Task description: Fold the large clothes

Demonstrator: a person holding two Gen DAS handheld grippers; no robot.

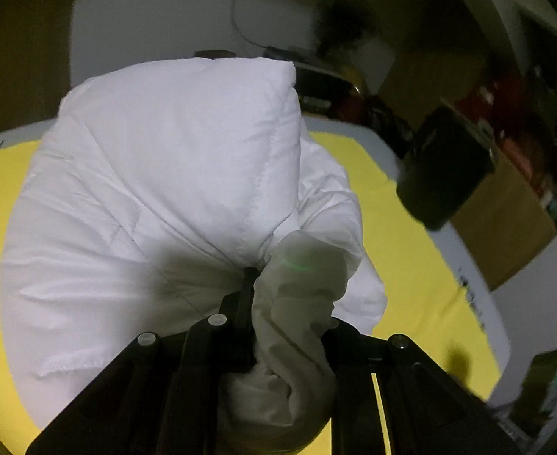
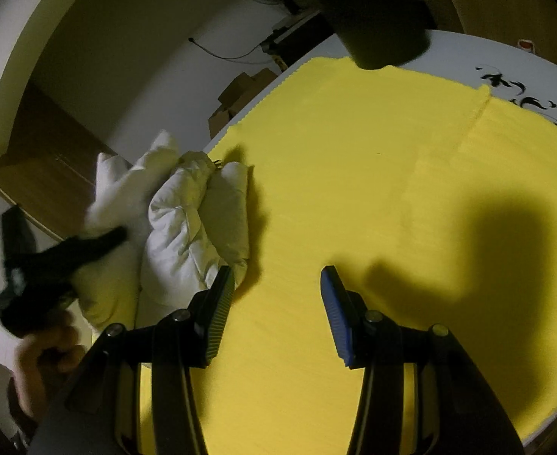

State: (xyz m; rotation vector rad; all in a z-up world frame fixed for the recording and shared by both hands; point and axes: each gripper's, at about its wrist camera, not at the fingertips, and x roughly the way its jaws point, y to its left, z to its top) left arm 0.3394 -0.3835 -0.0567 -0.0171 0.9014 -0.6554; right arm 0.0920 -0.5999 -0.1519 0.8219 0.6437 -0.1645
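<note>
left wrist view: my left gripper is clamped on a bunched fold of the white quilted padded jacket, which billows up in front of me over the flat yellow cloth covering the table. i judge i'm mid-carry, bringing the garment onto the cloth so folding can start.

right wrist view: my right gripper hangs over the bare middle of the yellow cloth, jaws apart, nothing between them. the jacket sits crumpled at the cloth's left edge, with the left gripper, blurred, against it. next i'd need to set the jacket down, take a second hold with the free gripper, and spread it flat.
</note>
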